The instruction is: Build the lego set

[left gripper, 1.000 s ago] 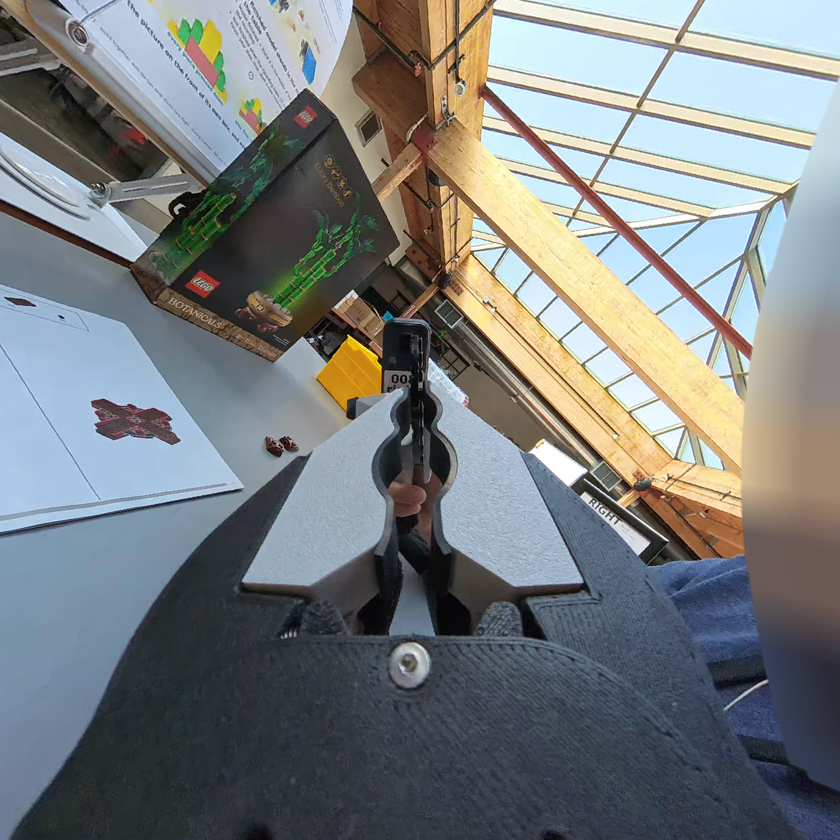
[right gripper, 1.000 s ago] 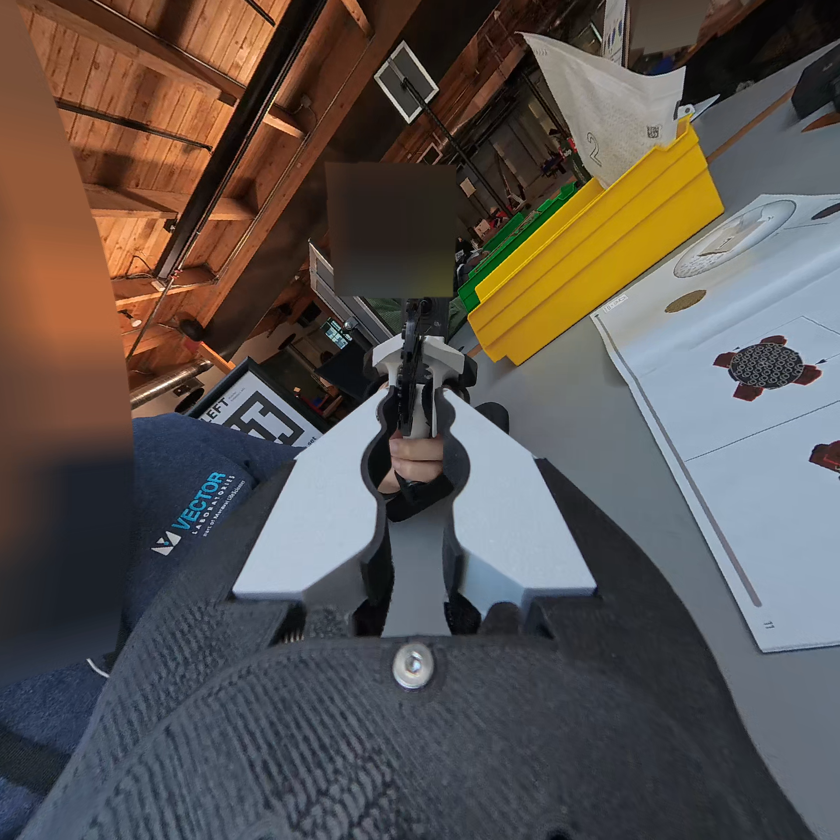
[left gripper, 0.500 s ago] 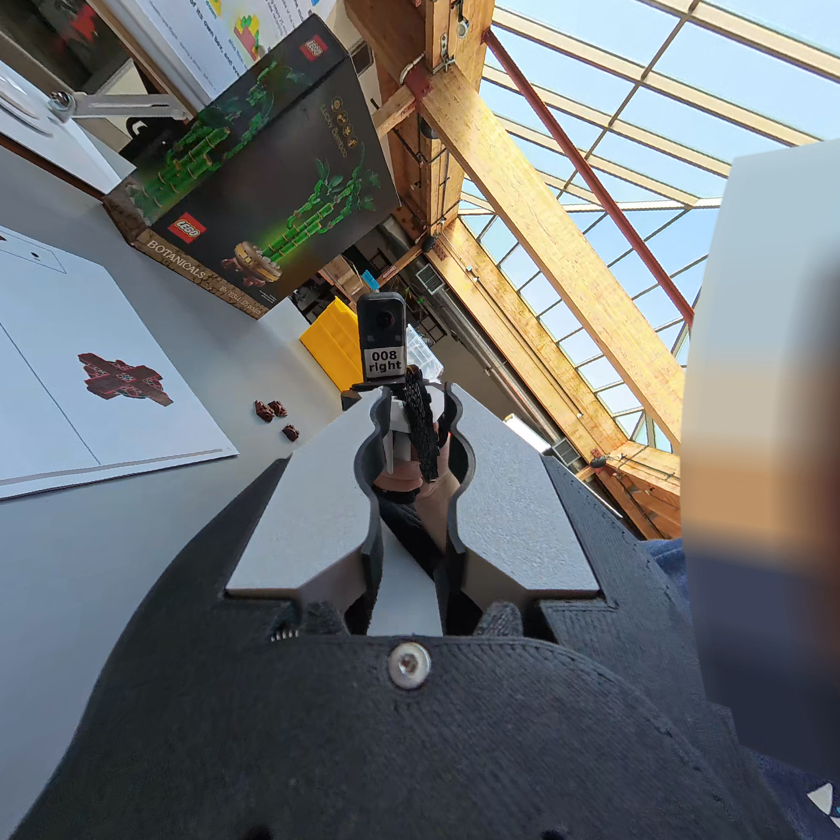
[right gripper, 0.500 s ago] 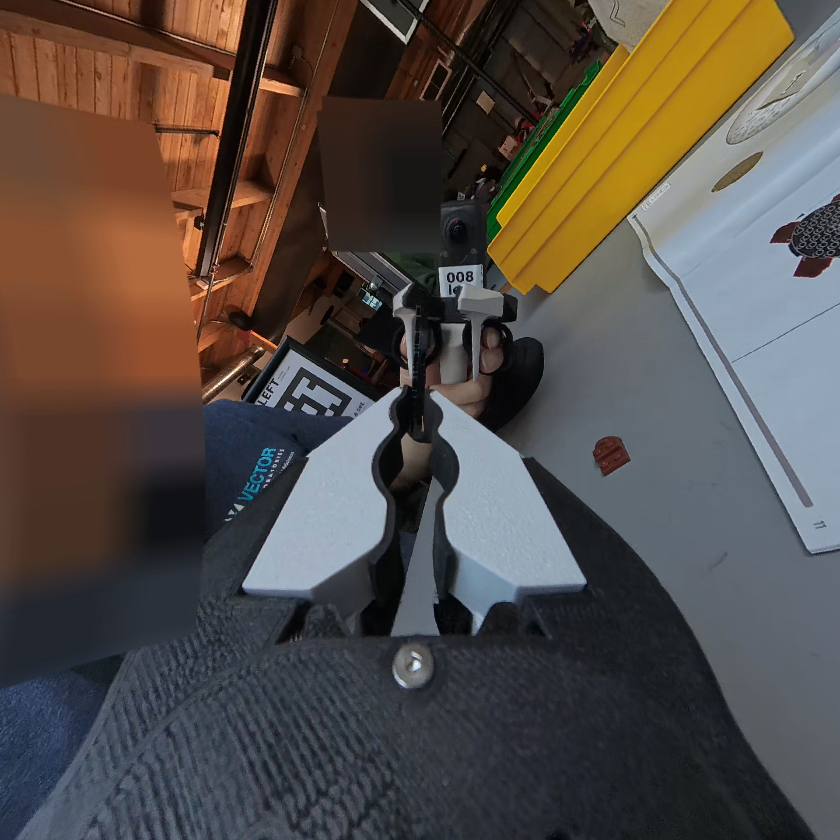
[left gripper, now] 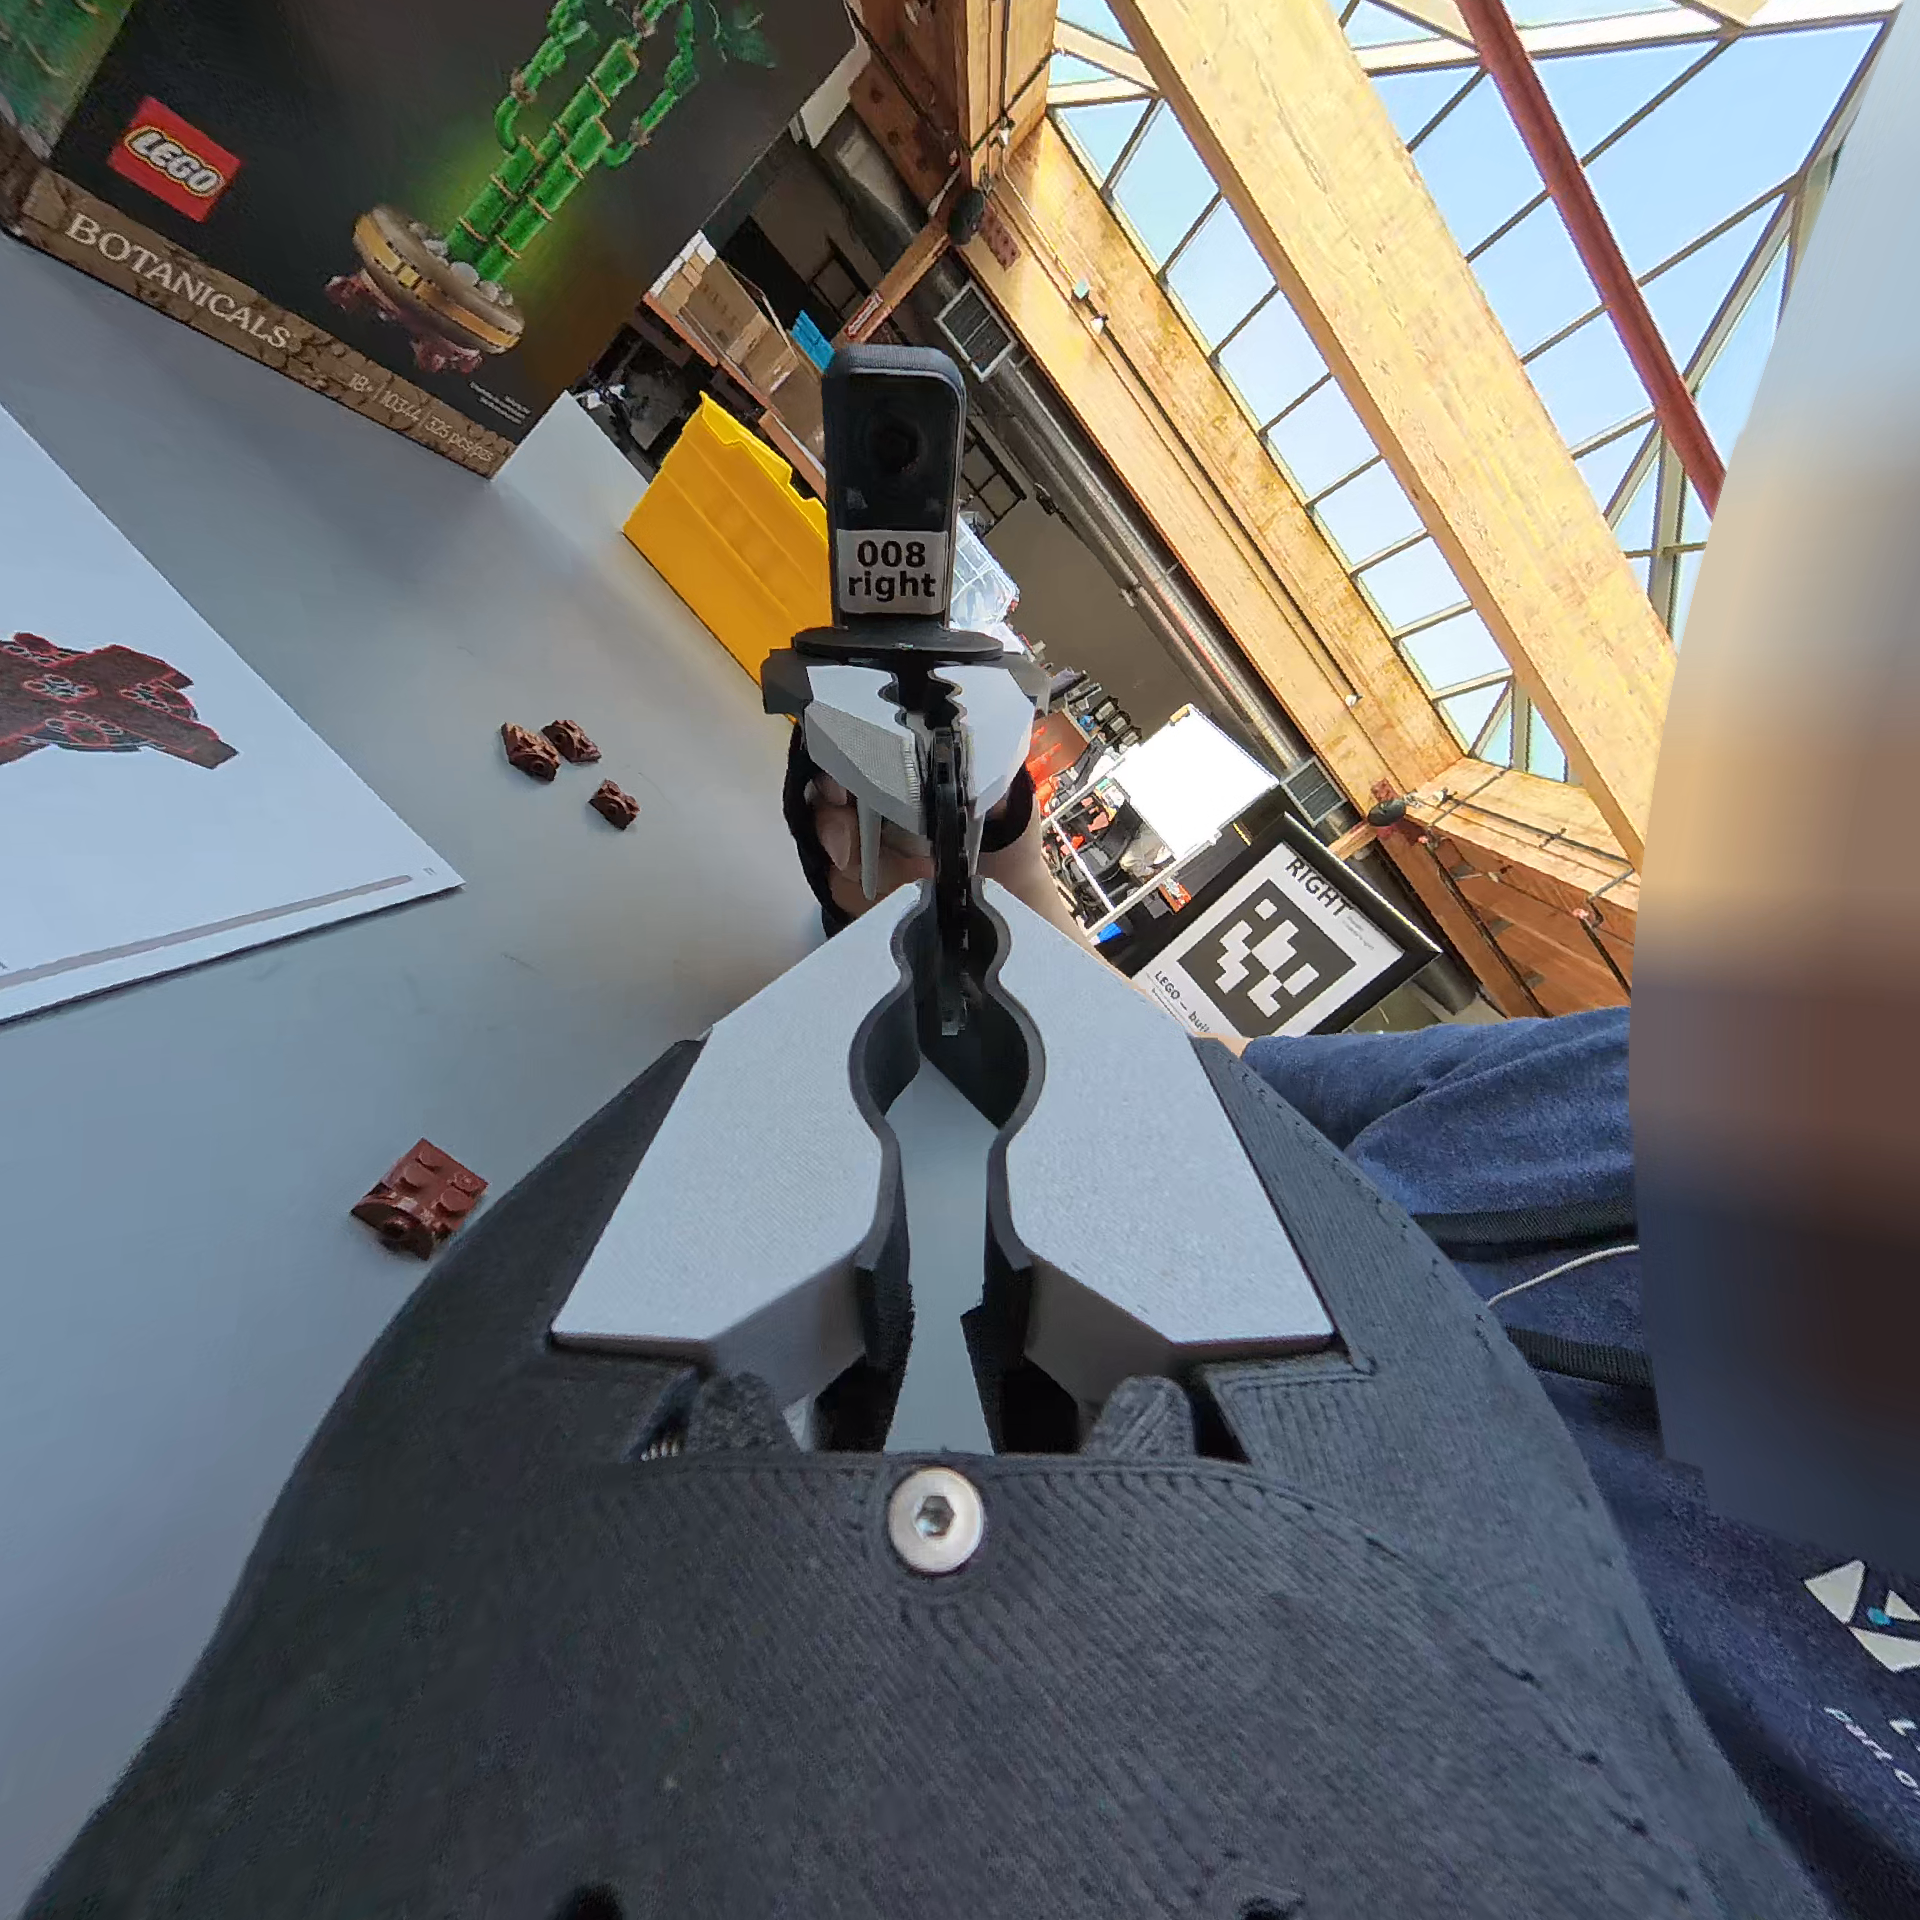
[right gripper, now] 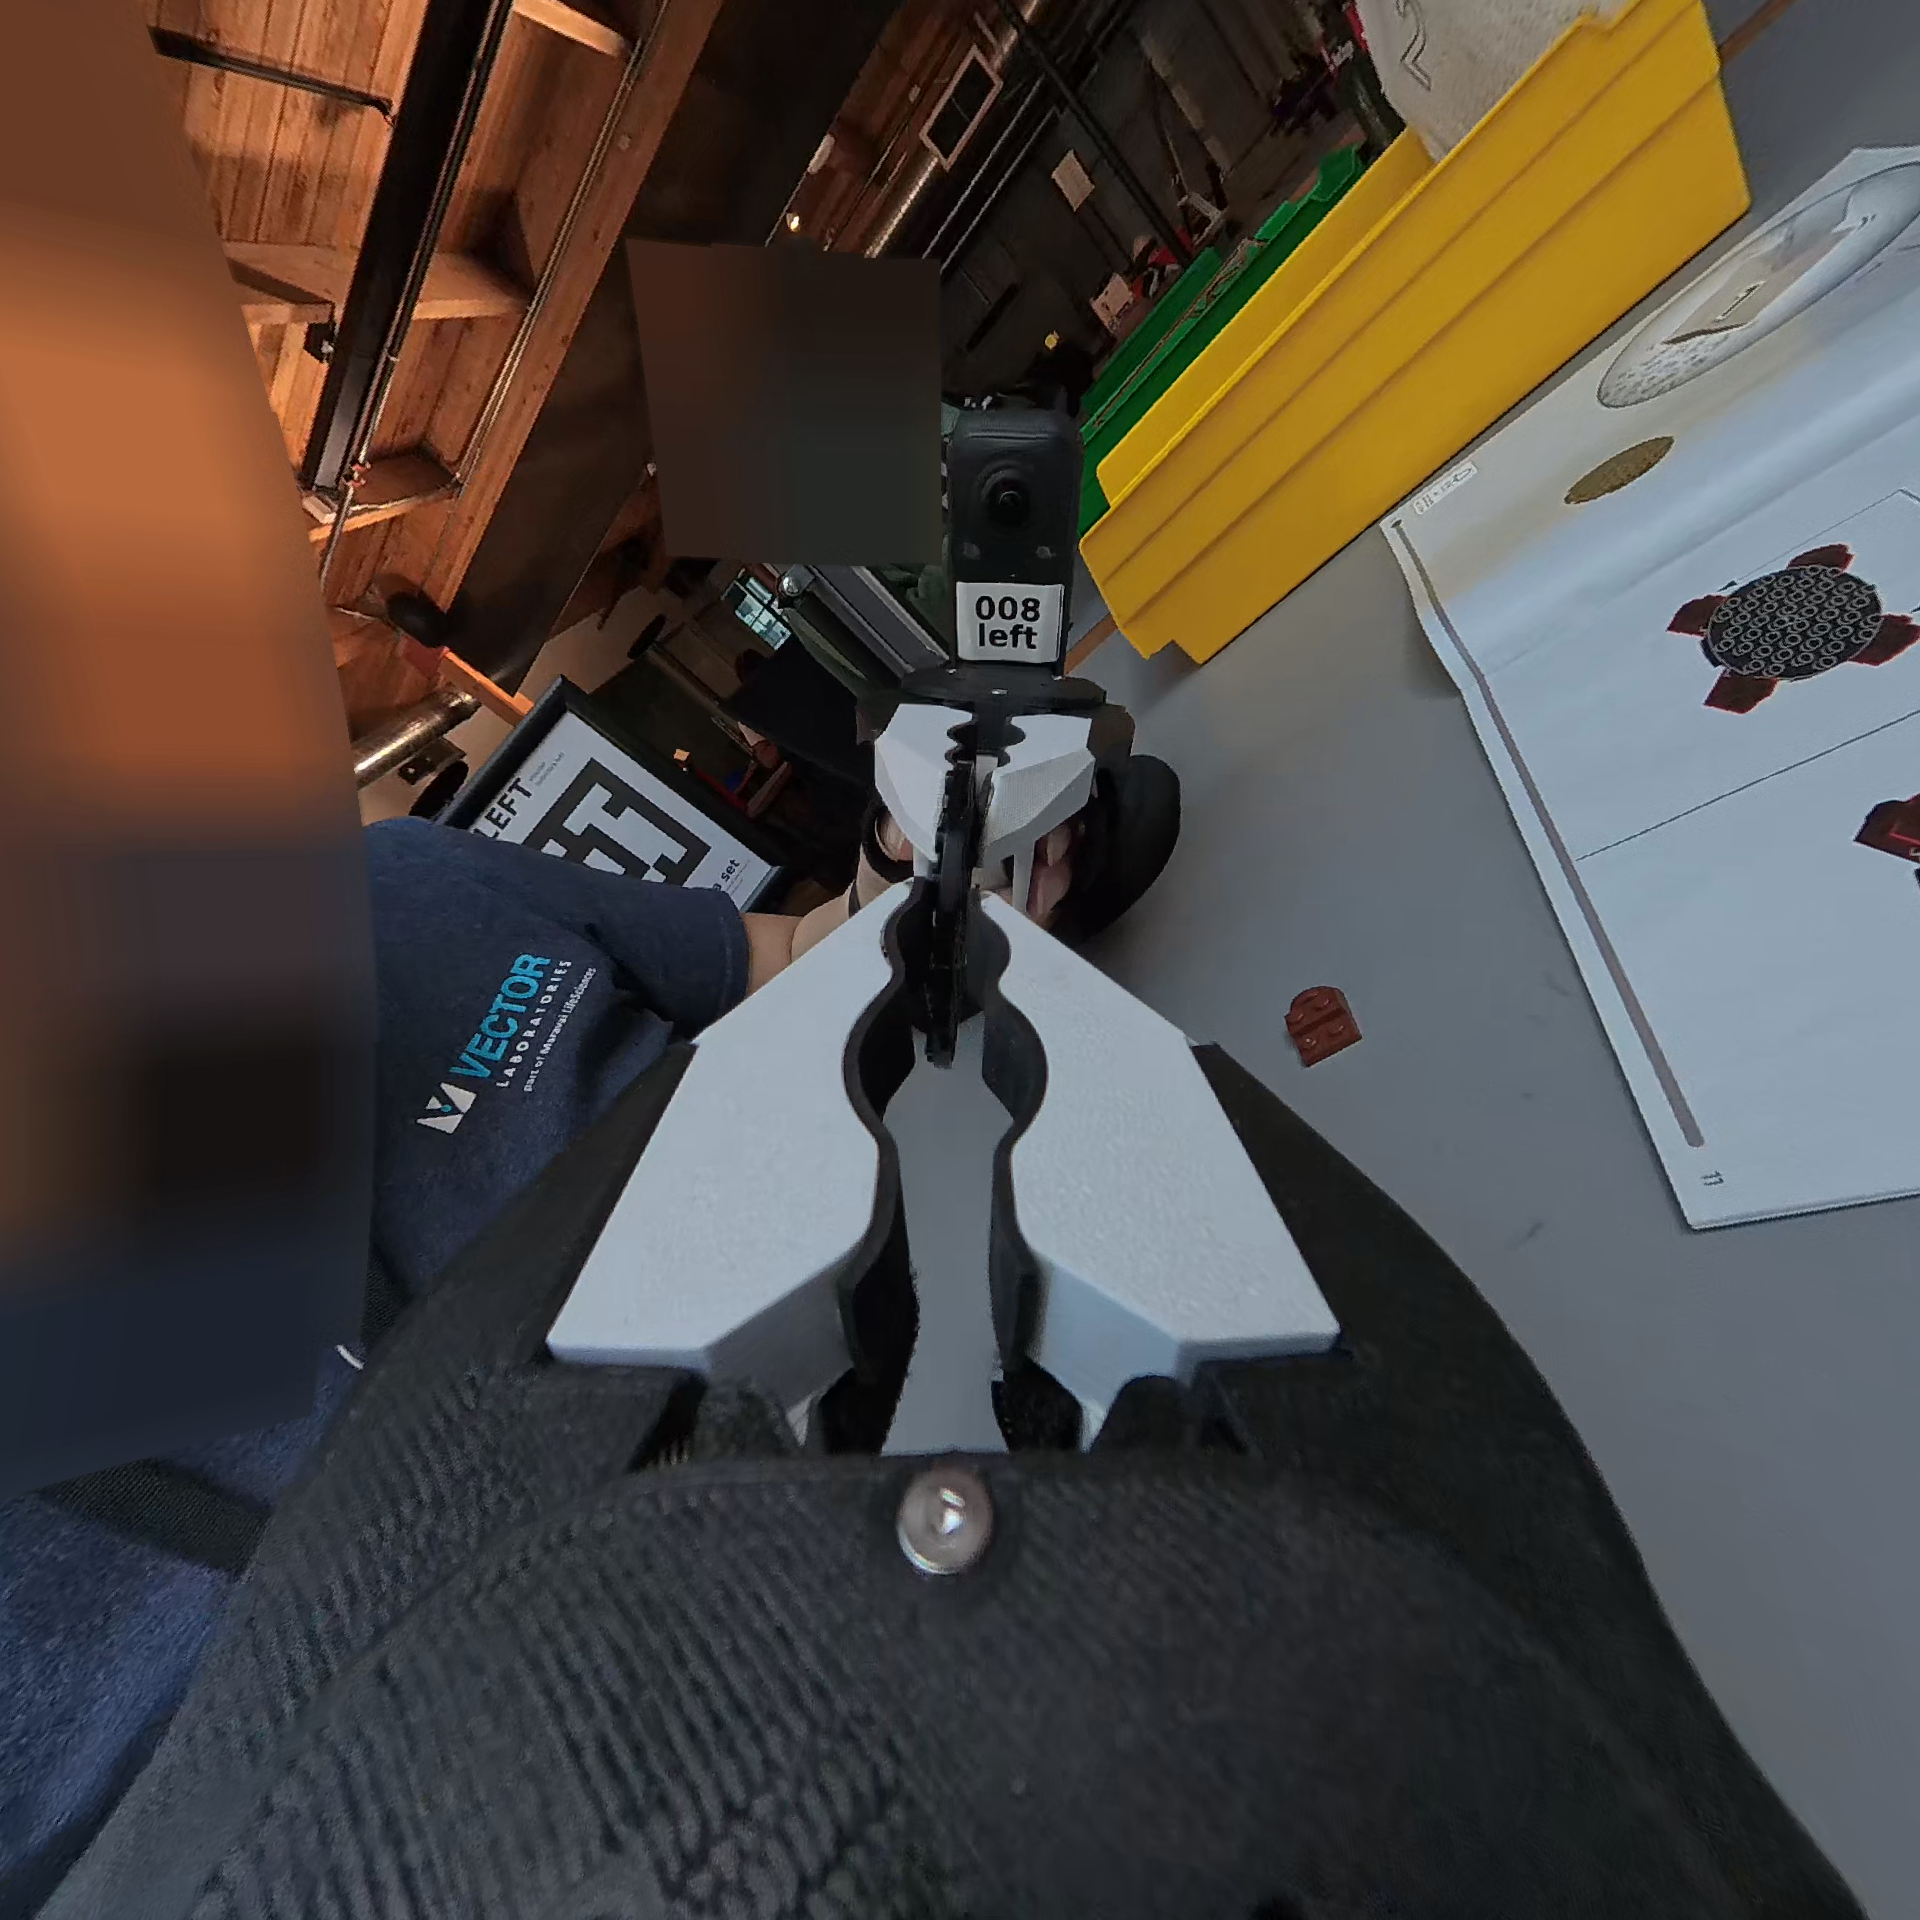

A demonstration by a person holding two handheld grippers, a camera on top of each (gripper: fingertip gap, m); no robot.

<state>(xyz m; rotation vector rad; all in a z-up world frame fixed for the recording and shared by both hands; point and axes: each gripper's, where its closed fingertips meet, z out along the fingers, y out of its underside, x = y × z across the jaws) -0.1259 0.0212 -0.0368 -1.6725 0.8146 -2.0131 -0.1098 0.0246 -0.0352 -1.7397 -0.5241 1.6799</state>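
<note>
A thin black round plate, seen edge-on [left gripper: 948, 883], is held above the grey table between my two grippers, which face each other. My left gripper [left gripper: 951, 914] is shut on its near edge. My right gripper [left gripper: 920, 727] is shut on the far edge. In the right wrist view, my right gripper [right gripper: 945, 920] pinches the plate [right gripper: 951, 935], and my left gripper [right gripper: 982, 764] holds the opposite edge. A reddish-brown piece [left gripper: 421, 1210] lies on the table to the left; it also shows in the right wrist view [right gripper: 1322, 1025]. Three smaller brown pieces [left gripper: 566, 764] lie farther off.
The printed instruction sheet [left gripper: 156, 862] lies on the grey table [left gripper: 260, 1143]; it also shows in the right wrist view [right gripper: 1714, 883]. The set's box [left gripper: 416, 156] stands at the back. A yellow bin [right gripper: 1403, 364] stands beyond the sheet. A person's blue sleeve [right gripper: 540, 987] is close by. Both grippers' tips are close together, under 4 cm apart. From the left gripper's tips to the reddish-brown piece [left gripper: 421, 1210] is close to 11 cm. It turns up in the right wrist view [right gripper: 1307, 1000] as well.
Both grippers have drawn apart a little and tilted down toward the table. The black plate stays pinched between them. The nearer brown piece has come into view.
</note>
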